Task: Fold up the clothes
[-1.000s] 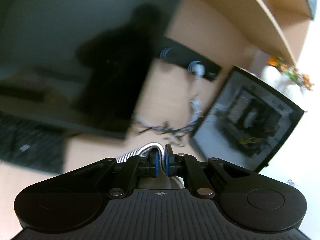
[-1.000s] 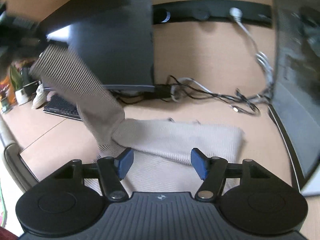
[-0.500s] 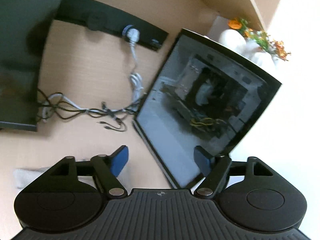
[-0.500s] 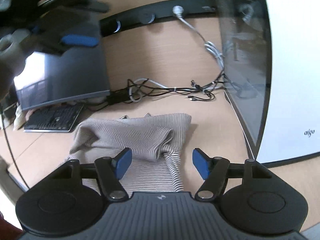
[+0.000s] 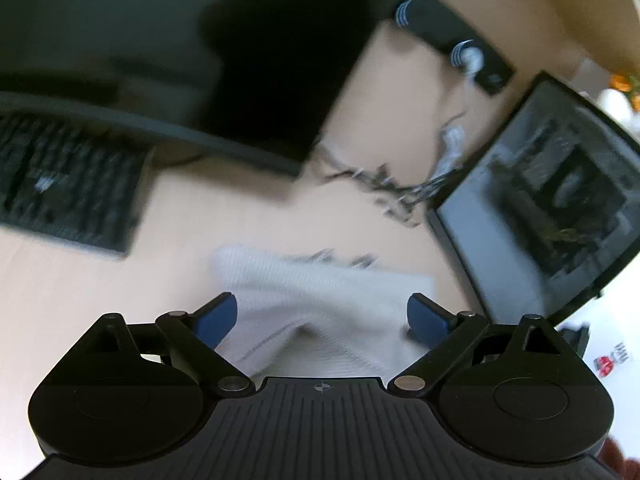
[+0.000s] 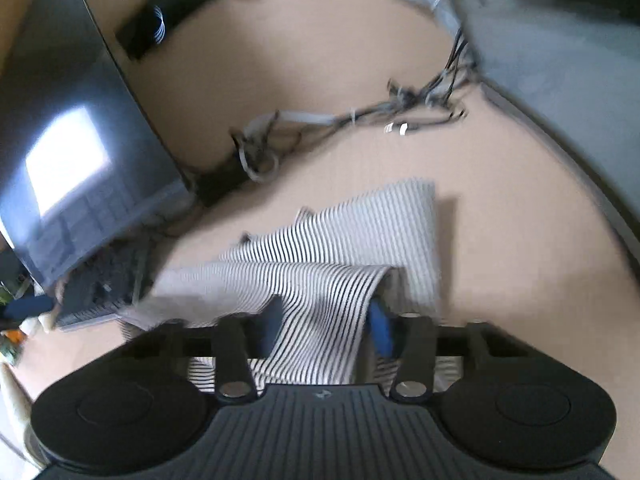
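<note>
A grey-and-black striped garment (image 5: 320, 280) lies bunched on the wooden desk, its folded top edge pointing away from me. My left gripper (image 5: 322, 308) hovers just above its near part; the jaws are opening wide, with blue pads on either side of the cloth and not touching it. In the right wrist view the same garment (image 6: 360, 232) has a raised fold running back between my right gripper's (image 6: 324, 320) closing jaws. The fold fills the gap between the blue pads (image 6: 380, 332). Both views are motion-blurred.
A dark monitor (image 5: 200, 60) and a keyboard (image 5: 60, 184) stand to the left behind the garment. A tangle of cables (image 6: 360, 116) lies behind the cloth, with a black power strip (image 6: 172, 16) further back. A glass-sided computer case (image 5: 540, 208) stands on the right.
The left gripper let go of the striped cloth, opened wide, swung right, then came back down over the garment. The right gripper rolled, moved in and closed on a fold.
</note>
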Tool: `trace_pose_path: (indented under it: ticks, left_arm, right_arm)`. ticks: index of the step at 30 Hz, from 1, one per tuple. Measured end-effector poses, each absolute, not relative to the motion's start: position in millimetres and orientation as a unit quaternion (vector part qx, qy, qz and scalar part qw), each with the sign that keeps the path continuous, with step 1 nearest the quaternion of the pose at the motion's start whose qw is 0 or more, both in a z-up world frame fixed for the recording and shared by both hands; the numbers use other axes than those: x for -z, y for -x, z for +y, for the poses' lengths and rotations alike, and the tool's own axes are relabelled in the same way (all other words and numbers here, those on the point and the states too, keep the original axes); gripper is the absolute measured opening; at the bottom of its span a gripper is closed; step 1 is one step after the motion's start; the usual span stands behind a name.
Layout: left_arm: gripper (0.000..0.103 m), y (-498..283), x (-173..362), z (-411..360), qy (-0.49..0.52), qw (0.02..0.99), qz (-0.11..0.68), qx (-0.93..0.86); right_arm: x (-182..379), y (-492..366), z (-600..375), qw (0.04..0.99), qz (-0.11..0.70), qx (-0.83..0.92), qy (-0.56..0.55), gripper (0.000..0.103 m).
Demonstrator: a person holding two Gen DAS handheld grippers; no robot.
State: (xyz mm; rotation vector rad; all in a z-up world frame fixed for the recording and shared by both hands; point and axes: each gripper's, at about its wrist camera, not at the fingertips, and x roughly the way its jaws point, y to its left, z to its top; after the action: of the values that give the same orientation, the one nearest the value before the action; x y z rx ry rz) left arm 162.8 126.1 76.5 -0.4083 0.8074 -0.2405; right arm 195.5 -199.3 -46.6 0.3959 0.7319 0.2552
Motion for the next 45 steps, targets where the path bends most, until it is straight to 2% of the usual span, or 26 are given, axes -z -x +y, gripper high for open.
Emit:
trace_pose_path:
  ticks: [1, 6, 9, 11, 15, 17, 20, 21, 24, 27, 29, 30, 31, 33, 35, 40, 43, 45]
  left_arm:
    - [0.096, -164, -71, 133, 0.196, 0.890, 0.396, 0.115]
    - [0.098, -179, -52, 156, 0.183, 0.877, 0.419, 0.145]
    - [0.098, -189, -45, 157, 0.178, 0.868, 0.426, 0.185]
    - [0.099, -196, -44, 151, 0.161, 0.867, 0.421, 0.212]
    - [0.099, -212, -40, 130, 0.144, 0.865, 0.415, 0.241]
    - [0.099, -219, -36, 114, 0.134, 0.865, 0.413, 0.253]
    - [0.099, -228, -24, 94, 0.127, 0.865, 0.420, 0.244]
    - [0.099, -231, -18, 88, 0.134, 0.861, 0.429, 0.238]
    - [0.099, -233, -2, 81, 0.155, 0.848, 0.452, 0.231]
    - [0.099, -231, 3, 76, 0.122, 0.864, 0.441, 0.211]
    - [0.099, -228, 2, 73, 0.099, 0.874, 0.432, 0.200]
    - [0.099, -225, 1, 70, 0.078, 0.880, 0.426, 0.196]
    - [0.099, -222, 1, 65, 0.045, 0.885, 0.421, 0.195]
    - [0.099, -215, 1, 55, -0.017, 0.890, 0.412, 0.194]
    - [0.099, -209, 5, 51, -0.043, 0.884, 0.417, 0.208]
    - [0.099, -210, 15, 60, -0.063, 0.887, 0.420, 0.181]
    - [0.099, -213, 21, 75, -0.069, 0.891, 0.422, 0.149]
    - [0.099, -213, 25, 87, -0.073, 0.892, 0.425, 0.133]
  right_arm:
    - [39, -199, -190, 0.912, 0.349, -0.130, -0.171, 0.004]
    - [-28, -206, -164, 0.951, 0.280, -0.119, -0.046, 0.004]
    - [-49, -214, -171, 0.959, 0.273, -0.074, -0.006, 0.004]
    - [-43, -219, -178, 0.956, 0.289, -0.048, -0.001, 0.004]
    - [7, -227, -188, 0.937, 0.349, -0.010, -0.003, 0.005]
    - [32, -231, -191, 0.928, 0.374, 0.001, 0.005, 0.013]
    - [47, -235, -200, 0.924, 0.382, -0.002, 0.013, 0.034]
    - [46, -234, -204, 0.925, 0.379, 0.003, 0.014, 0.046]
    - [31, -217, -213, 0.936, 0.351, 0.017, 0.004, 0.051]
    - [20, -201, -215, 0.944, 0.331, -0.006, -0.007, 0.057]
    - [24, -205, -218, 0.941, 0.337, -0.022, -0.025, 0.057]
    - [30, -212, -219, 0.937, 0.346, -0.030, -0.035, 0.056]
    - [36, -220, -221, 0.932, 0.358, -0.039, -0.044, 0.035]
    - [42, -234, -218, 0.922, 0.376, -0.066, -0.058, 0.004]
    - [29, -239, -203, 0.929, 0.357, -0.095, -0.038, 0.004]
    - [-54, -238, -179, 0.957, 0.239, -0.164, -0.031, 0.004]
    - [-67, -238, -185, 0.960, 0.226, -0.160, -0.041, 0.004]
    - [-42, -241, -195, 0.955, 0.261, -0.131, -0.043, 0.004]
